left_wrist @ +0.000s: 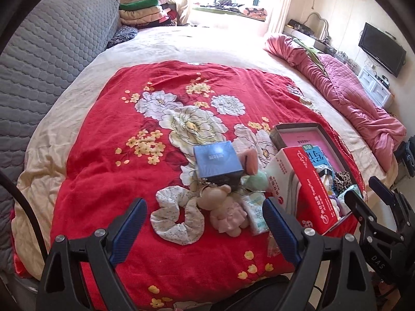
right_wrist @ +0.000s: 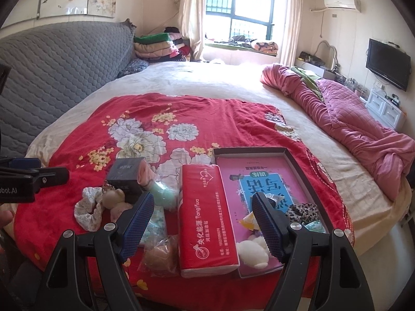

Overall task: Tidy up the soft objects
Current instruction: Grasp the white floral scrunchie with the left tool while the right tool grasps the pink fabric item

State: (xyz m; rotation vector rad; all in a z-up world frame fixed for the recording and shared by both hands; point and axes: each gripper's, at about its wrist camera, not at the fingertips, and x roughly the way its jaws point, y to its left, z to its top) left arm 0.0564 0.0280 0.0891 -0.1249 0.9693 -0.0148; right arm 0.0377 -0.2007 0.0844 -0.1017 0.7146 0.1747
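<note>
Soft things lie on a red floral quilt (left_wrist: 109, 160): a white speckled scrunchie (left_wrist: 177, 213), a pale teddy bear (left_wrist: 224, 208), a tissue pack (left_wrist: 256, 213) and a green puff (left_wrist: 256, 180). My left gripper (left_wrist: 205, 219) is open and empty just in front of the scrunchie and bear. A red tissue pack (right_wrist: 205, 219) leans on a shallow pink-lined box (right_wrist: 293, 160) holding a leopard scrunchie (right_wrist: 303, 211) and a white plush (right_wrist: 253, 255). My right gripper (right_wrist: 203, 220) is open and empty, straddling the red pack. A bagged brown item (right_wrist: 160, 256) lies beside it.
A dark blue box (left_wrist: 218, 162) stands behind the bear, with a pink roll (left_wrist: 250, 162) beside it. A crumpled pink blanket (right_wrist: 350, 119) lies at the right of the bed. A grey quilted headboard (left_wrist: 39, 64) is on the left.
</note>
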